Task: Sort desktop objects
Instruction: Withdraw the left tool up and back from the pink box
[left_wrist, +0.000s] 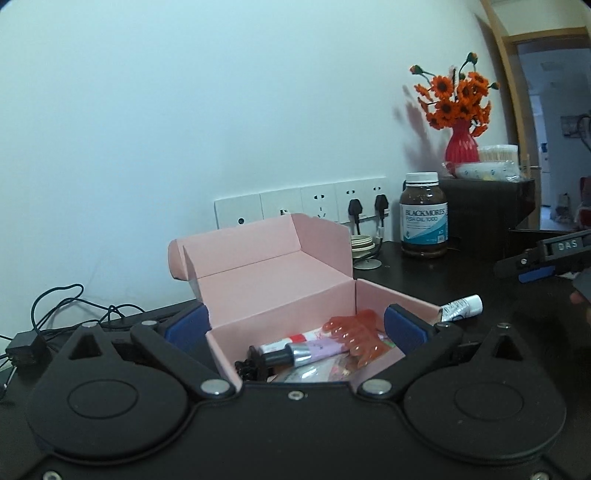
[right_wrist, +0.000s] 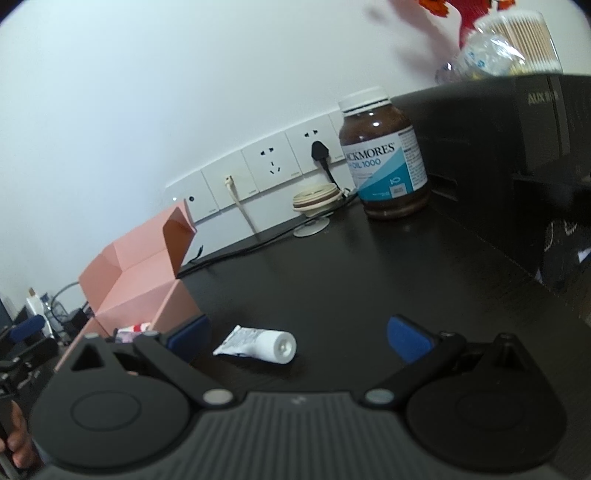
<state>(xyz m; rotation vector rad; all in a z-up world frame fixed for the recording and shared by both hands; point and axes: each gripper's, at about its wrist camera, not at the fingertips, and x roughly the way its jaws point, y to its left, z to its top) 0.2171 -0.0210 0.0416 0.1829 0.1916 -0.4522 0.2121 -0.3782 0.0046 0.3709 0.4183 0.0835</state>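
At the far left of the left wrist view, loose black cables (left_wrist: 55, 306) are seen trailing over the tabletop (left_wrist: 424, 280). The left gripper (left_wrist: 295, 326) is held with its fingers (left_wrist: 186, 325) spread wide and empty, straddling the near end of the open pink box (left_wrist: 280, 280). Inside the box, a small dark bottle with a silver collar (left_wrist: 284, 354), a pale lilac tube (left_wrist: 325, 347) and a translucent red comb-like piece (left_wrist: 354, 336) can be made out; what lies beneath them is hidden by the gripper body and cannot be named. Just right of the box, a white tube (left_wrist: 461, 306) is left lying on the tabletop, outside the box.

In the right wrist view, the same white tube (right_wrist: 258, 341) is found between the widely parted, empty fingers (right_wrist: 408, 338) of the right gripper (right_wrist: 297, 338), slightly left of centre. Its long axis is judged to run roughly across the gap, cap toward the right finger. The right gripper is judged the nearer one for the pick. Farther right, a brown supplement bottle (right_wrist: 384, 158) stands near the wall. The vase of orange flowers (left_wrist: 461, 144) is cut off and blurred here.
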